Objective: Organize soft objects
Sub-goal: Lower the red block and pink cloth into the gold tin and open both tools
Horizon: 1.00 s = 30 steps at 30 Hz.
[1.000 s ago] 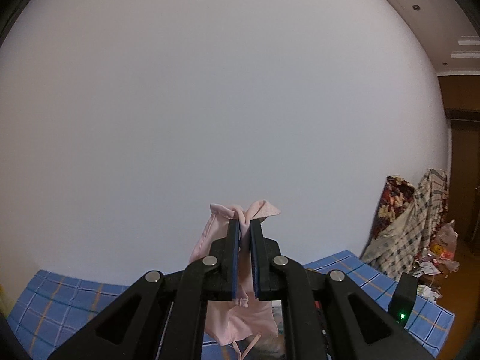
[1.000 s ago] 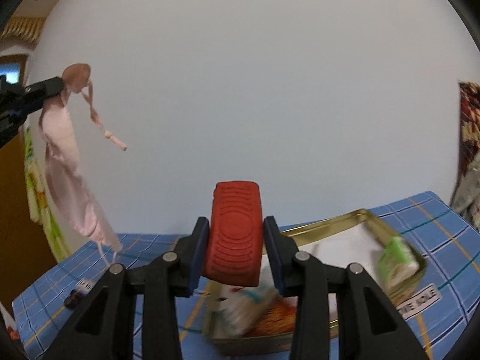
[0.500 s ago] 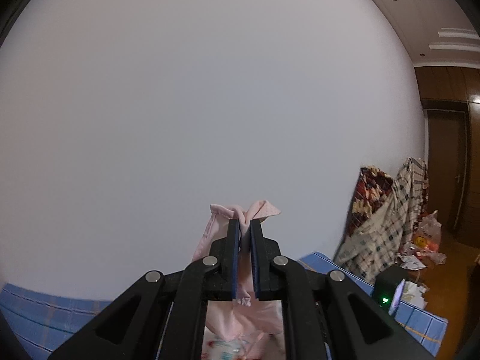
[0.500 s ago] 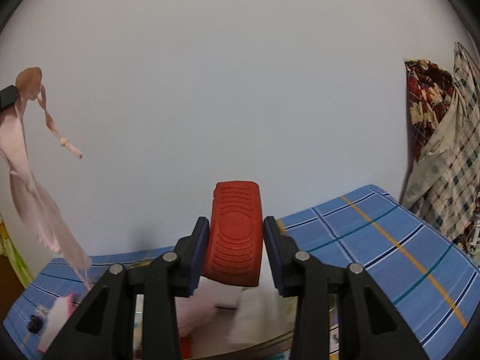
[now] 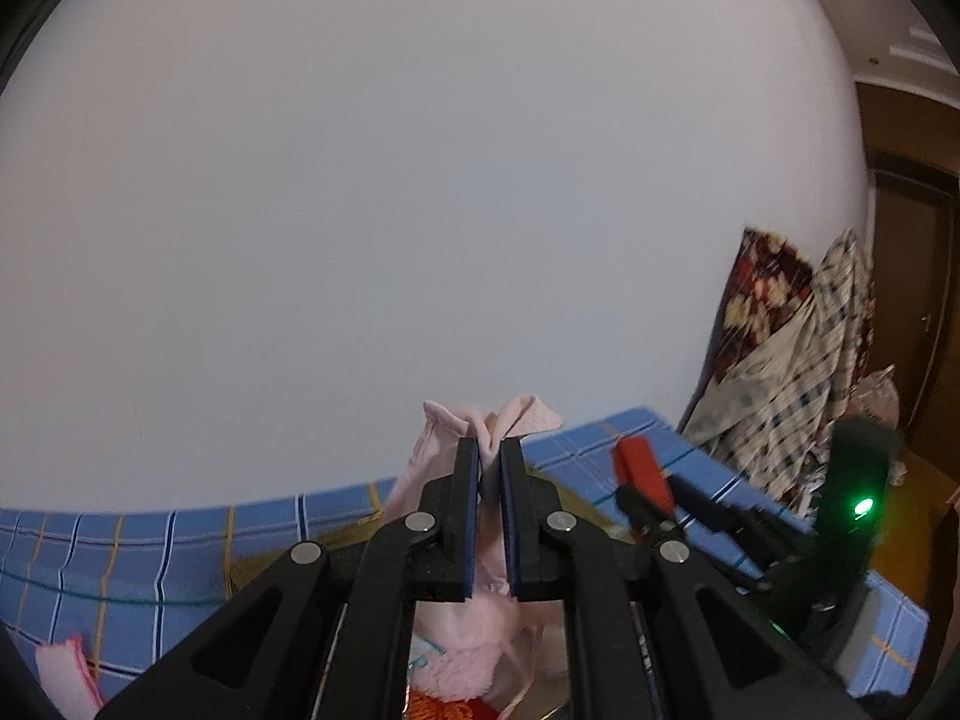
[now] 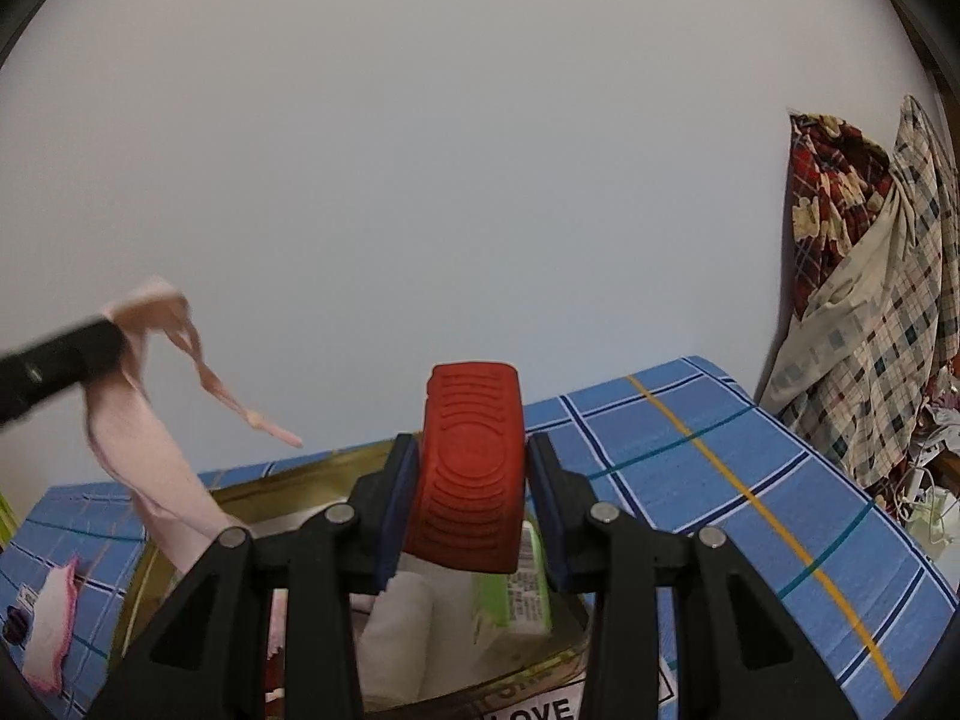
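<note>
Cloth (image 5: 489, 420), pink, is pinched in my left gripper (image 5: 491, 468), jaws nearly together on it, the rest hanging low in the frame over the gold tin (image 6: 237, 489). My right gripper (image 6: 471, 480) is clamped on a red block (image 6: 471, 474) at lower centre. Inside the tin I see a green packet (image 6: 519, 591) and white roll (image 6: 399, 630); a pink-edged pad (image 6: 51, 636) lies lower left on the blue checked sheet (image 6: 720, 468).
</note>
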Tool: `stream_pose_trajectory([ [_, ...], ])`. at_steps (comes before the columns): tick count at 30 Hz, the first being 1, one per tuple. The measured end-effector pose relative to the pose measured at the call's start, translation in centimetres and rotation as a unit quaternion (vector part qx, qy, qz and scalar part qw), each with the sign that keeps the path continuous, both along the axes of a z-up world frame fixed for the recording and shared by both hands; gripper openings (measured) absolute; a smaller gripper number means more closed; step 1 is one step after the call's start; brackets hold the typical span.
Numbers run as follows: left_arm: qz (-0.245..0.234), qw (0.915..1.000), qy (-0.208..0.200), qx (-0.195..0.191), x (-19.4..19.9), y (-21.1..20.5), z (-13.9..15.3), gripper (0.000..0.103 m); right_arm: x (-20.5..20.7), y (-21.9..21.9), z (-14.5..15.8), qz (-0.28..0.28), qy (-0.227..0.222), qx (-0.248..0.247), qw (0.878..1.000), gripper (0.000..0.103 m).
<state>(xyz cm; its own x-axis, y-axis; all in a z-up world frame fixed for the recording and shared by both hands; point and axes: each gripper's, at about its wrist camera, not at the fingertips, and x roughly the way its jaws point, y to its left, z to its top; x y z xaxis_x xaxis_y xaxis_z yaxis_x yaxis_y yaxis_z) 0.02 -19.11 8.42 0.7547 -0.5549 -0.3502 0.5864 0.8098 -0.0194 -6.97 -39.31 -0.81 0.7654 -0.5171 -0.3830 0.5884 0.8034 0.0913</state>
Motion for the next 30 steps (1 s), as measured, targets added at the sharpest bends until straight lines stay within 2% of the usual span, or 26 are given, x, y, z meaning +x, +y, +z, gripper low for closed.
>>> stream_pose_trajectory([
  [5,0.026,0.9992,0.026,0.016,1.2,0.2,-2.5,0.008,0.5,0.9,-0.5,0.002,0.022,-0.011,1.0,0.038],
  [13,0.054,0.9968,0.044,0.038,2.2,0.9,-5.1,0.008,1.1,1.0,-1.3,0.009,0.051,-0.005,0.999,0.038],
  [21,0.082,0.9931,0.043,0.072,2.8,0.3,-7.0,0.008,2.8,1.6,-2.7,0.021,0.091,0.002,0.996,0.038],
  [30,0.107,0.9883,0.045,0.099,3.2,0.4,-8.2,0.008,3.6,2.0,-3.7,0.034,0.115,0.003,0.993,0.038],
])
